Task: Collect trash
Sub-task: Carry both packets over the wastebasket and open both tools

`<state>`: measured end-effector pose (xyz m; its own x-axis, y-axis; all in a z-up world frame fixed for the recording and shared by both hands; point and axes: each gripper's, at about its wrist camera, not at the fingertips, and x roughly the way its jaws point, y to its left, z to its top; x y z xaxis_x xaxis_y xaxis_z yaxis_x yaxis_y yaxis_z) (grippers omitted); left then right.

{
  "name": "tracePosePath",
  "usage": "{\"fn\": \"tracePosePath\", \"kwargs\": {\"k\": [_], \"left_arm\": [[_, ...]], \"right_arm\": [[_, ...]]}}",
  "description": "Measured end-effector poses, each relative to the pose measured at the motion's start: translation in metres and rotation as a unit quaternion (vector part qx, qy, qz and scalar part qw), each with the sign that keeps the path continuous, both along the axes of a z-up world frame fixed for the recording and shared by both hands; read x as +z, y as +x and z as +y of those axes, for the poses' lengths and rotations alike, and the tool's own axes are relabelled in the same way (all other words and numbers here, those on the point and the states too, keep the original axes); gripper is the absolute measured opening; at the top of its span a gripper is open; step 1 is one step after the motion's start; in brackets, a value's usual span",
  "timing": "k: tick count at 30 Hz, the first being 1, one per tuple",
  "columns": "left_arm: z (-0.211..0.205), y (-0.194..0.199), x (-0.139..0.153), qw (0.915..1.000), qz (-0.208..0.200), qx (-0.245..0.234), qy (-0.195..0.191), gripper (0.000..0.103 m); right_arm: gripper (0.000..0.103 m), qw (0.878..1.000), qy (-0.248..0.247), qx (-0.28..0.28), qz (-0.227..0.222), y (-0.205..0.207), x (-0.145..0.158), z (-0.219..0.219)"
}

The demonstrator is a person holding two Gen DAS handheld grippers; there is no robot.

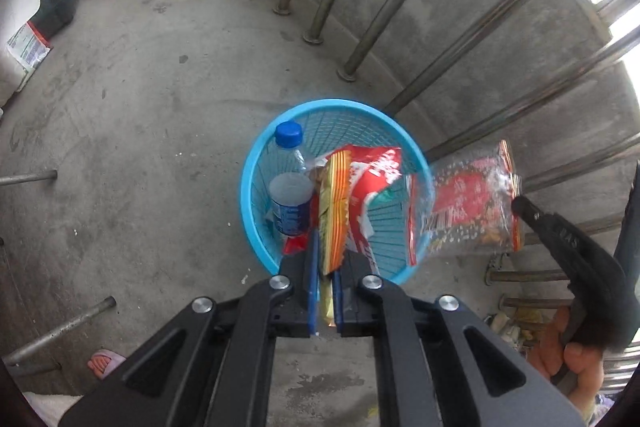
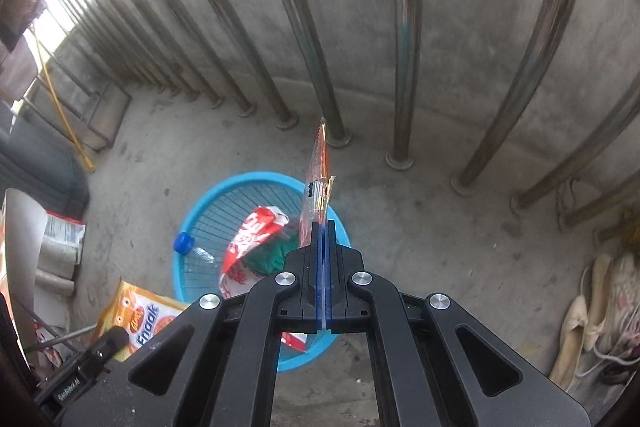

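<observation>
One blue mesh basket stands on the concrete floor close to a row of metal railing posts, and it already holds trash — a clear plastic bottle with a blue cap leaning against the wall nearest the left side, and a crumpled red-and-white wrapper lying across the middle, with something green under it in the right wrist view. Two grippers hang above it, both pointing steeply down. The left gripper has its jaws pressed nearly together on one yellow-orange snack packet, which sticks out edge-on over the basket's near rim. The right gripper has its jaws fully together on one clear packet with red print; from the left wrist view that packet hangs flat just beyond the basket's right rim, overlapping it slightly — in the right wrist view it shows edge-on over the far rim. A hand grips the right gripper's handle. By the wall to the right lies a pair of pale shoes. A toed foot in a slipper shows at the lower left.
</observation>
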<state>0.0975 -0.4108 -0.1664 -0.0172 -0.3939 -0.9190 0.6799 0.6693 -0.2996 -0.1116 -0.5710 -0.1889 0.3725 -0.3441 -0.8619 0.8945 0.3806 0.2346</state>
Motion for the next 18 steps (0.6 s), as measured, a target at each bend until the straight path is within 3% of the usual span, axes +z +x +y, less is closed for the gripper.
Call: {"fn": "tracePosePath", "kwargs": {"k": [2,4,5,9,18], "left_arm": [[0.000,0.008,-0.006,0.9999,0.012,0.007,-0.010,0.009],[0.000,0.015,-0.009,0.9994,0.027,0.018,-0.014,0.033],[0.001,0.017,-0.009,0.9989,0.033,0.024,-0.022,0.037],[0.008,0.019,0.001,0.9979,0.032,0.025,-0.051,0.043],[0.019,0.016,0.036,0.9950,0.014,0.029,-0.094,0.052]], "right_arm": [[0.004,1.000,0.015,-0.004,-0.012,0.001,-0.009,-0.007],[0.007,0.999,0.044,-0.003,-0.027,0.004,-0.017,-0.009],[0.015,0.997,0.063,-0.001,-0.035,0.005,-0.022,-0.010],[0.028,0.993,0.100,0.004,-0.061,0.008,-0.028,-0.008],[0.037,0.977,0.160,0.019,-0.142,0.006,-0.033,-0.009]]}}
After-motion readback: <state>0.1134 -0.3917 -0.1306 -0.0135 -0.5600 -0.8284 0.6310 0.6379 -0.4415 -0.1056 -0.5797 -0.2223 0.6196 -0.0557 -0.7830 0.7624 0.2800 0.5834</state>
